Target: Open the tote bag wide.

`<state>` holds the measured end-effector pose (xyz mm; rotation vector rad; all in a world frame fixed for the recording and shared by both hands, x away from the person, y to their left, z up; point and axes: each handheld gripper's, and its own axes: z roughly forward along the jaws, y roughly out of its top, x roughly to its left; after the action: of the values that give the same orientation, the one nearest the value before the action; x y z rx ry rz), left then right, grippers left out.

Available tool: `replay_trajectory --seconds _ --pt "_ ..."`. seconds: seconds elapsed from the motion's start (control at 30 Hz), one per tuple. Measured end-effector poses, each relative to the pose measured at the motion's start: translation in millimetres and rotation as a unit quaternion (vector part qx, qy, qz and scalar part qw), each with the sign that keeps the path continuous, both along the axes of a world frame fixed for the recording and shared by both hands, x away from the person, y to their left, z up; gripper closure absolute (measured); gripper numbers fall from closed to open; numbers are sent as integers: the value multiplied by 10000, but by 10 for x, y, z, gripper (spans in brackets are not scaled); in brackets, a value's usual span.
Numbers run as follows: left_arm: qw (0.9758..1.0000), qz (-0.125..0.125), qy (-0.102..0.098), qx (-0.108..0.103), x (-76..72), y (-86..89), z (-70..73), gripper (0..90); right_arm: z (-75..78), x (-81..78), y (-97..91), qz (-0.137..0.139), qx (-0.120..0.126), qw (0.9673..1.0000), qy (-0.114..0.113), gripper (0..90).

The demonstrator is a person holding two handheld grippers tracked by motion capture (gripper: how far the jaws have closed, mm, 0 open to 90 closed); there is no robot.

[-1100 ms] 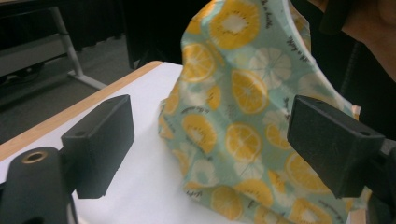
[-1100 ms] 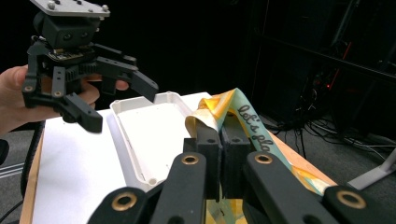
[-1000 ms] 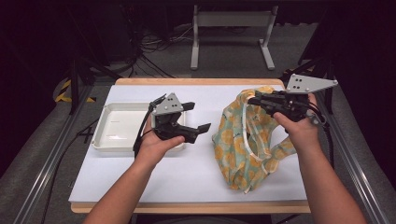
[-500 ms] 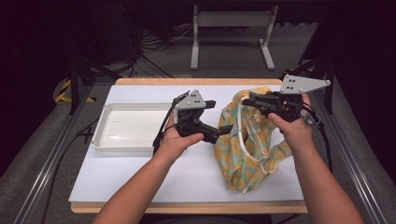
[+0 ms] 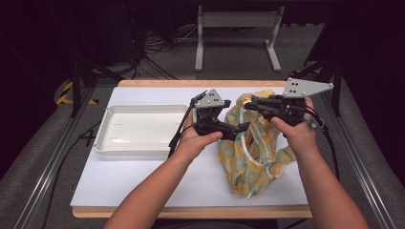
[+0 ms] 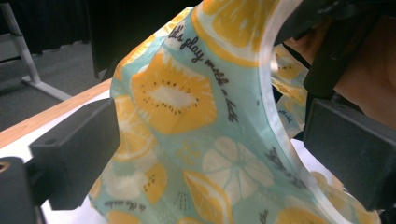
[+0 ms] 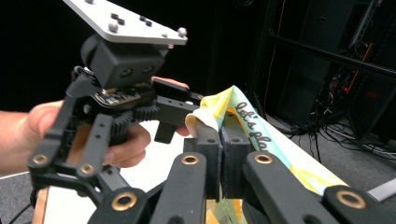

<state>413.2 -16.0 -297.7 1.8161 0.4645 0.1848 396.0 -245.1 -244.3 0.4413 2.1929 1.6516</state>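
A teal fabric bag [image 5: 248, 152] printed with orange fruit slices is held up off the white table. My right gripper [image 5: 249, 105] is shut on the bag's top rim [image 7: 233, 100], pinching the fabric between its pads. My left gripper [image 5: 240, 128] has come in from the left at the bag's side. Its jaws stand wide, have just been closing a little, and straddle the bag's fabric [image 6: 187, 116] without pressing on it. The left gripper [image 7: 170, 119] also shows close ahead in the right gripper view.
A white rectangular tray [image 5: 102, 138] lies on the left half of the table [image 5: 143, 176], with nothing in it. A wooden strip edges the table front and back. A metal stand [image 5: 236, 21] and cables sit on the floor beyond.
My left gripper has moved right, from over the tray's right end to the bag's side, and now has the fabric between its jaws. The right gripper has stayed put, holding the rim.
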Motion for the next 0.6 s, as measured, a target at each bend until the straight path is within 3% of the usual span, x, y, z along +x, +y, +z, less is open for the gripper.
replay_trajectory --seconds 0.2,0.37,0.5,0.57,0.6 --pt "9999 65 83 -72 70 -68 -18 73 -14 2 24 53 -13 10000 2 884" --pt "9999 52 37 -92 108 -115 -16 92 -22 -5 37 79 -5 10000 -19 881" --pt "10000 81 1 -55 129 -136 -36 175 -20 -9 36 74 -6 10000 -33 879" --pt "9995 180 -123 211 131 -139 -50 288 -22 -10 37 76 -5 10000 -31 877" --pt "9993 210 -192 242 128 -142 -54 370 -26 -8 40 64 -32 10000 -37 873"
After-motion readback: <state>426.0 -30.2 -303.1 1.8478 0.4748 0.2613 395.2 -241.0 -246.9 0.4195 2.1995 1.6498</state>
